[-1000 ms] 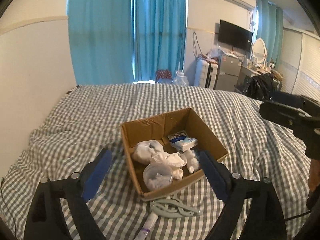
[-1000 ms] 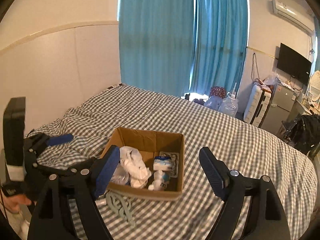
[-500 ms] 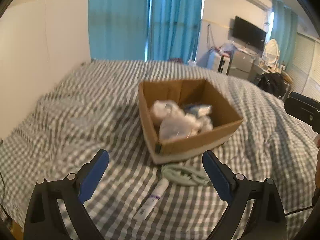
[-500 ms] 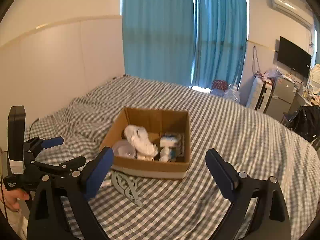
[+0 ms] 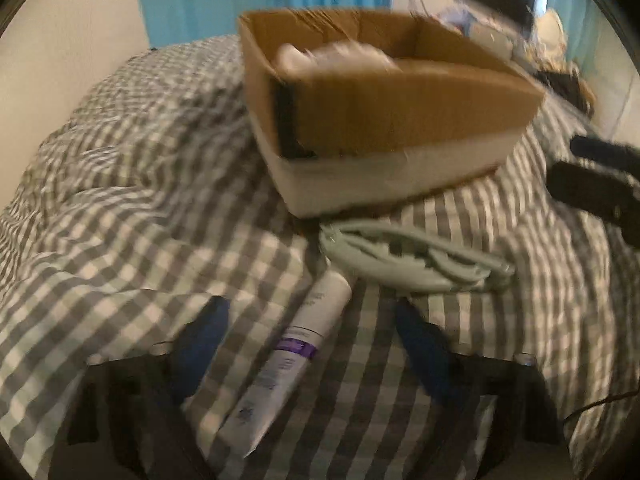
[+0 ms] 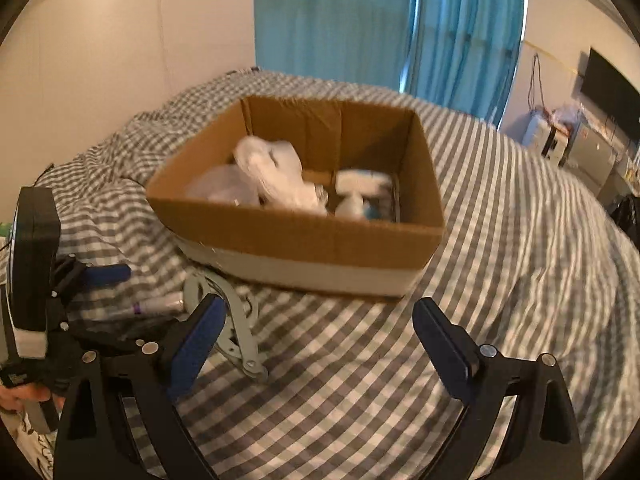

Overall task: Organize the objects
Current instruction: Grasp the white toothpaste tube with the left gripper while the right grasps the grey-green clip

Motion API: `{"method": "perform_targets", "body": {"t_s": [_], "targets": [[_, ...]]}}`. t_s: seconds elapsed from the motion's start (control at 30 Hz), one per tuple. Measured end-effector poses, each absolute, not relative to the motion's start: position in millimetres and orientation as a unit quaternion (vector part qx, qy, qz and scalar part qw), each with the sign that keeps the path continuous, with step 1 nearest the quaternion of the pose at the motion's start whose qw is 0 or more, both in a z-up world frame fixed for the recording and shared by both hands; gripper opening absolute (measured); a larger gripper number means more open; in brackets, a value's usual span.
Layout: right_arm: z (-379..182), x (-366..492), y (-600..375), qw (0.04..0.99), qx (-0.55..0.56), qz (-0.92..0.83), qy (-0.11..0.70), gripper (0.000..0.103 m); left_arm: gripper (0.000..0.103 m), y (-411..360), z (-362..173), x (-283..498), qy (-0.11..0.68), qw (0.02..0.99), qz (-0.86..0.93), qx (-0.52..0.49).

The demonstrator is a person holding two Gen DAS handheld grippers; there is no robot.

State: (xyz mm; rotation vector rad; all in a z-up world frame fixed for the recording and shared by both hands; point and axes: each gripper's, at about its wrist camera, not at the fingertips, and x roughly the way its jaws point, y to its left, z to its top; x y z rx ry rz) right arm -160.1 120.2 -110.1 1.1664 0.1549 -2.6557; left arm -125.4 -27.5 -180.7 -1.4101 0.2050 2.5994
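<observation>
A white tube with a purple band (image 5: 292, 356) lies on the checked bedspread in front of a cardboard box (image 5: 400, 120). My left gripper (image 5: 316, 344) is open, low over the bed, its fingers on either side of the tube. A pale green hanger (image 5: 412, 256) lies between the tube and the box. In the right wrist view the box (image 6: 304, 236) holds white bags and small packets. My right gripper (image 6: 320, 336) is open and empty, above the bed near the hanger (image 6: 236, 320). The tube (image 6: 156, 304) shows at the left there.
The left gripper's body (image 6: 36, 280) stands at the left edge of the right wrist view. The right gripper's tip (image 5: 592, 176) shows at the right of the left wrist view. Rumpled bedding folds rise left of the box. Blue curtains and furniture are behind the bed.
My left gripper has dropped down and forward, so the tube now lies between its fingers. My right gripper has moved closer to the box and lower. Both stay open.
</observation>
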Motion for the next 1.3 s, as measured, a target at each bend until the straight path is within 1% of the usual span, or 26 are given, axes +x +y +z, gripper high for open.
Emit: {"method": "perform_targets", "body": {"t_s": [0.03, 0.07, 0.1, 0.13, 0.17, 0.33, 0.53, 0.67, 0.93, 1.0, 1.03, 1.1, 1.13, 1.17, 1.23, 1.3], "targets": [[-114.2, -162.1, 121.1, 0.12, 0.404, -0.906, 0.046, 0.095, 0.055, -24.5, -185.1, -126.4, 0.071, 0.097, 0.868, -0.481], [-117.5, -163.6, 121.8, 0.121, 0.408, -0.904, 0.041, 0.095, 0.051, -22.0, -188.1, -126.4, 0.07, 0.108, 0.865, -0.486], [-120.3, -164.4, 122.1, 0.121, 0.41, -0.903, 0.038, 0.095, 0.041, -19.7, -189.0, -125.2, 0.073, 0.114, 0.864, -0.486], [-122.8, -164.2, 122.0, 0.122, 0.411, -0.903, 0.036, 0.095, 0.027, -18.7, -189.0, -123.6, 0.075, 0.118, 0.864, -0.485], [-123.2, -164.0, 121.5, 0.123, 0.412, -0.902, 0.037, 0.095, 0.021, -18.5, -188.6, -122.1, 0.074, 0.122, 0.863, -0.485], [-125.5, -155.8, 118.9, 0.129, 0.413, -0.9, 0.044, 0.095, 0.021, -22.9, -176.8, -101.0, 0.078, 0.116, 0.868, -0.477], [-130.7, -157.7, 108.2, 0.147, 0.424, -0.893, 0.037, 0.095, 0.021, -45.7, -150.8, -78.4, 0.039, 0.066, 0.893, -0.444], [-141.7, -168.2, 89.2, 0.164, 0.435, -0.884, 0.049, 0.095, 0.021, -62.3, -144.6, -82.8, 0.008, 0.055, 0.9, -0.433], [-178.4, -189.8, 44.7, 0.192, 0.459, -0.863, 0.088, 0.095, 0.021, -67.5, -148.8, -92.7, -0.009, 0.063, 0.895, -0.441], [-186.5, -195.7, 41.0, 0.196, 0.467, -0.858, 0.084, 0.091, 0.021, -69.1, -149.9, -93.8, -0.011, 0.064, 0.894, -0.443], [-190.8, -199.1, 40.4, 0.195, 0.473, -0.856, 0.081, 0.086, 0.021, -69.8, -150.6, -94.3, -0.01, 0.065, 0.894, -0.443], [-196.8, -200.6, 40.1, 0.203, 0.479, -0.851, 0.073, 0.081, 0.021, -69.0, -150.6, -94.4, -0.009, 0.066, 0.894, -0.444], [-197.1, -198.6, 39.9, 0.209, 0.477, -0.85, 0.072, 0.07, 0.021, -68.4, -150.3, -94.4, -0.008, 0.066, 0.894, -0.443], [-196.5, -195.4, 39.2, 0.214, 0.476, -0.85, 0.074, 0.069, 0.021, -67.3, -150.0, -94.1, -0.006, 0.067, 0.894, -0.443], [-194.7, -189.0, 38.9, 0.208, 0.472, -0.853, 0.082, 0.068, 0.021, -65.8, -149.2, -93.5, -0.005, 0.068, 0.895, -0.442], [-191.9, -181.5, 42.7, 0.207, 0.474, -0.853, 0.07, 0.068, 0.021, -64.3, -147.3, -92.0, -0.005, 0.07, 0.896, -0.439]]}}
